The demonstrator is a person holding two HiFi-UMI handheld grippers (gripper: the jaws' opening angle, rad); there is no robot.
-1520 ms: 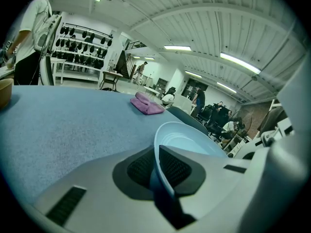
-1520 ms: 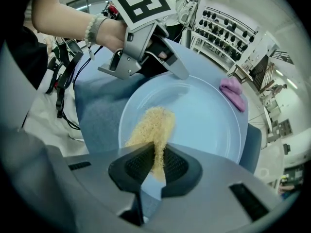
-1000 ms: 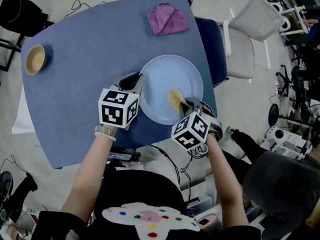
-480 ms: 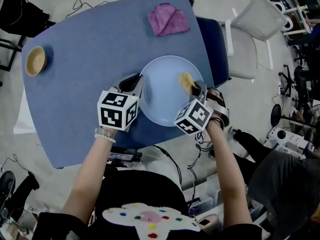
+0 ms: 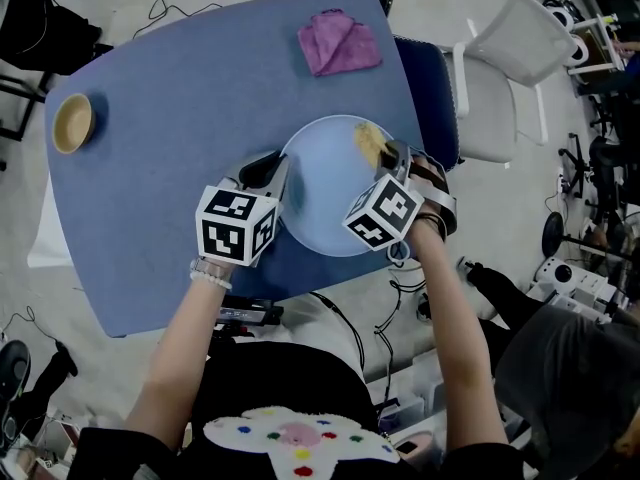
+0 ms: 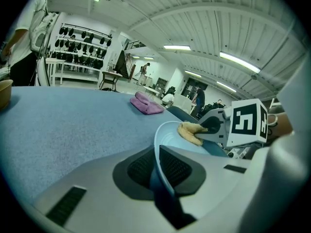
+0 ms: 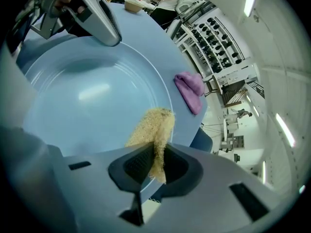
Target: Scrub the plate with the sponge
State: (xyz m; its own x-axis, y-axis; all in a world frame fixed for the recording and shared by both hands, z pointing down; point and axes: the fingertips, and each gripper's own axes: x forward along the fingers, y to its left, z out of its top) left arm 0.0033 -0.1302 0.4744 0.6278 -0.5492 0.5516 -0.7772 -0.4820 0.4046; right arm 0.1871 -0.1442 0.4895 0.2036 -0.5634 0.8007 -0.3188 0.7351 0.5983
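Observation:
A pale blue plate [image 5: 320, 183] lies on the blue table near its front edge. My left gripper [image 5: 272, 168] clamps the plate's left rim [image 6: 163, 144], which stands between both pads; its jaws are opening slightly. My right gripper [image 5: 388, 156] is shut on a yellow sponge [image 5: 370, 143], which rests on the plate's far right part beside the rim. In the right gripper view the sponge [image 7: 153, 127] sticks out from between the pads onto the plate [image 7: 87, 96]. The left gripper view shows the sponge [image 6: 190, 131] at the plate's far edge.
A crumpled purple cloth [image 5: 338, 40] lies at the table's far side. A small wooden bowl [image 5: 71, 120] sits at the far left corner. A white chair [image 5: 500, 68] stands right of the table, and cables run across the floor.
My right gripper has carried the sponge from the plate's near middle out to its far right rim. The left gripper and the plate have stayed in place.

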